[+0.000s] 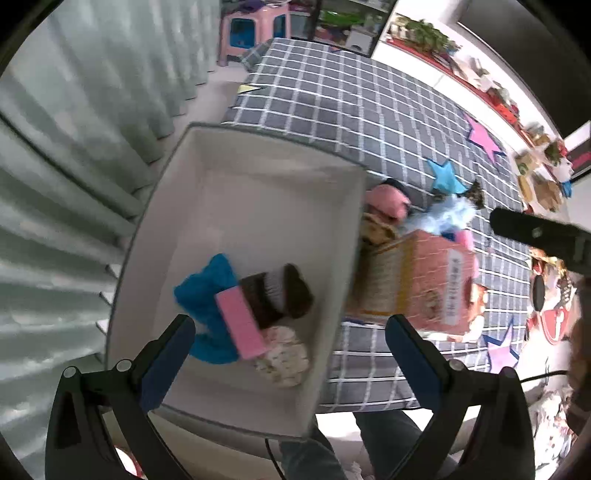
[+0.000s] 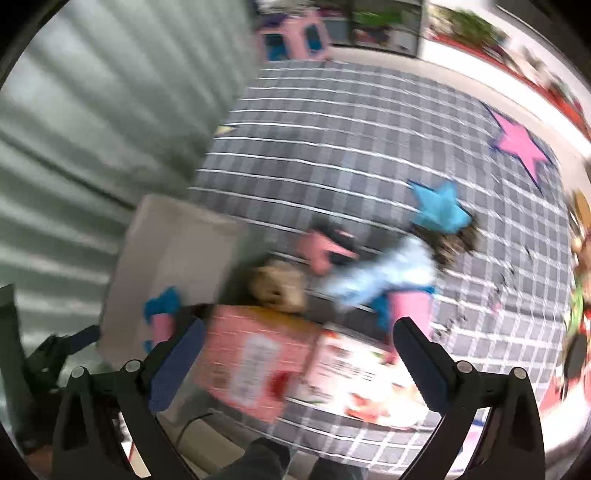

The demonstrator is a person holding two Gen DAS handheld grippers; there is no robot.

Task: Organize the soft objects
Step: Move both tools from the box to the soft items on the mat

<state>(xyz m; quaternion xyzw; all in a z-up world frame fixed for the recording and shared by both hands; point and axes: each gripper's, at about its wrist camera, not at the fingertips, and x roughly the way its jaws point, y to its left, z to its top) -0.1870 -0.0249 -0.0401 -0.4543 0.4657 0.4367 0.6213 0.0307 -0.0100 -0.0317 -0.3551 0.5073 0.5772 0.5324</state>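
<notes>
A white fabric bin (image 1: 258,177) holds a blue cloth (image 1: 207,291), a pink sponge block (image 1: 240,325), a brown-and-white plush (image 1: 280,295) and a speckled pale piece (image 1: 284,358). My left gripper (image 1: 288,354) is open and empty above the bin's near end. Beside the bin on the checked cloth lie a pink soft item (image 1: 388,201), a tan plush (image 1: 376,229) and a light-blue fluffy item (image 1: 443,218). My right gripper (image 2: 299,354) is open and empty over a pink cardboard box (image 2: 255,362); that view is blurred. The tan plush (image 2: 280,288) and light-blue item (image 2: 384,273) lie beyond it.
The pink box (image 1: 421,280) lies next to the bin on the grey checked tablecloth (image 1: 332,99). Star cutouts in blue (image 1: 445,177) and pink (image 1: 482,138) sit on the cloth. Grey curtains (image 1: 74,147) hang left. A pink stool (image 1: 251,29) stands beyond. Shelves with clutter run along the right.
</notes>
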